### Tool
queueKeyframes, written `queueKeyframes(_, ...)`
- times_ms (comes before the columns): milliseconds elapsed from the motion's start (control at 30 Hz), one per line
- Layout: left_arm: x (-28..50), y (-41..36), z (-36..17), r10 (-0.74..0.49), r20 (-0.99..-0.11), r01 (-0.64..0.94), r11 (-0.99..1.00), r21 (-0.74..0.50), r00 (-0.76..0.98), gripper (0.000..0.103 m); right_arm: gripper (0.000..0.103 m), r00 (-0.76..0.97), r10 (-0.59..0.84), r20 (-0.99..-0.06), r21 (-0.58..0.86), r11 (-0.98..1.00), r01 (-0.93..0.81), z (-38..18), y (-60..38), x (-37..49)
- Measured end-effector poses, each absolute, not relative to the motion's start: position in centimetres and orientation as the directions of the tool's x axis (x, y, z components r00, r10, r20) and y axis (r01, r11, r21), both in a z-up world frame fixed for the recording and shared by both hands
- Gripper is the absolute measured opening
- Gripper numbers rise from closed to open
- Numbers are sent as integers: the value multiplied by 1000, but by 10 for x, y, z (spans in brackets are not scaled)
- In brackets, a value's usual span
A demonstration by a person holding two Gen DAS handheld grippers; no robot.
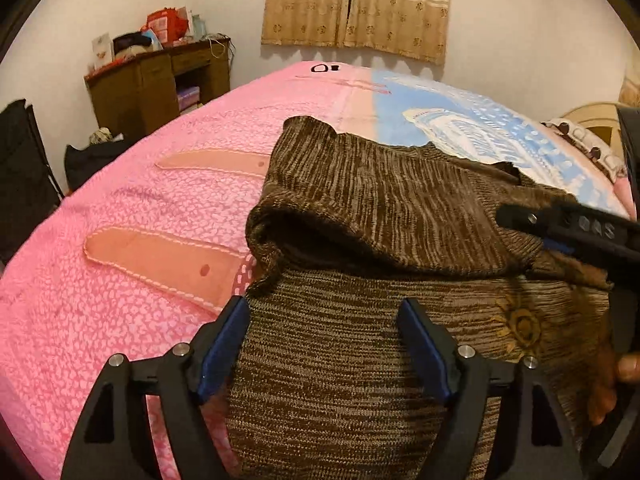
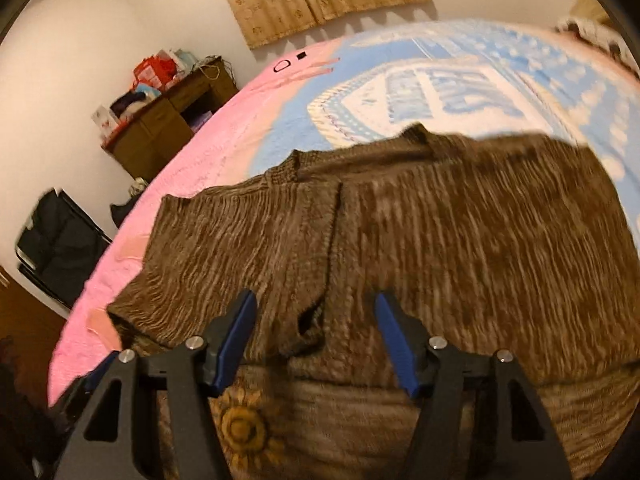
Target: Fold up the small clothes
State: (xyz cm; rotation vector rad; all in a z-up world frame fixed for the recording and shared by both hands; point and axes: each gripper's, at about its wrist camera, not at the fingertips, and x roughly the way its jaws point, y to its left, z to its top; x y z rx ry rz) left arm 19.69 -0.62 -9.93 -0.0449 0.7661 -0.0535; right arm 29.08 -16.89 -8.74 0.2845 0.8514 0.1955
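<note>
A brown knitted garment [image 1: 384, 208] with a yellow sun emblem [image 1: 520, 324] lies on the pink and blue bedspread [image 1: 132, 280], its far part folded over the near part. My left gripper [image 1: 322, 320] is open and empty just above the garment's near left part. My right gripper [image 2: 316, 320] is open and empty over the fold line, near a dark opening in the knit; the garment [image 2: 460, 240] and emblem [image 2: 244, 428] fill that blurred view. The right gripper also shows in the left wrist view [image 1: 568, 228] at the right.
A wooden desk [image 1: 160, 80] with boxes and bags stands at the far left by the wall. A dark chair or bag [image 1: 20, 176] sits left of the bed. Curtains [image 1: 356, 4] hang on the far wall. A pillow [image 1: 588, 144] lies at the far right.
</note>
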Motion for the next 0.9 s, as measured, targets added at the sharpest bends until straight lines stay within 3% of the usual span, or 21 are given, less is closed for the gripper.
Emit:
queueKeyframes(67,190,14,-99,-29,-686,-52,994,-98,727,78,66,648,257,-717,282,957,-67,-87,-160,299)
queueKeyframes(167,181,49,-99,-98,-634,-117,950,-289,767,78,66,640,225,-735,236,969,-69,-88,-155,316)
queueKeyframes(233,180,58,-102,-127,-618,-124,929,-348,776,78,64,637,212,-741,227,972,-60,-89,-155,327)
queueKeyframes(267,181,56,-101,-124,-619,-125,931,-343,775,78,47,631,210,-747,211,975,-75,-89,-152,331)
queueKeyframes(300,182,54,-101,-110,-625,-128,937,-324,773,78,14,617,205,-760,187,978,-94,-90,-147,333)
queueKeyframes(333,181,59,-103,-97,-628,-131,943,-307,772,78,11,606,202,-769,172,979,-109,-92,-144,335)
queueKeyframes(533,183,67,-105,-88,-630,-139,943,-302,772,78,10,719,152,-679,137,987,-79,-71,-160,311)
queueKeyframes(600,182,68,-102,-64,-647,-154,949,-276,760,78,11,716,125,-687,125,991,-53,-75,-168,309)
queueKeyframes(733,180,67,-76,76,-610,-211,966,-152,789,78,16,658,168,-734,184,982,-44,-90,-180,309)
queueKeyframes(800,182,66,-62,112,-578,-215,970,-112,808,78,29,686,88,-722,152,988,34,-82,-187,301)
queueKeyframes(900,198,70,-45,72,-544,-189,968,-163,836,78,31,757,64,-650,168,984,62,-61,-187,290)
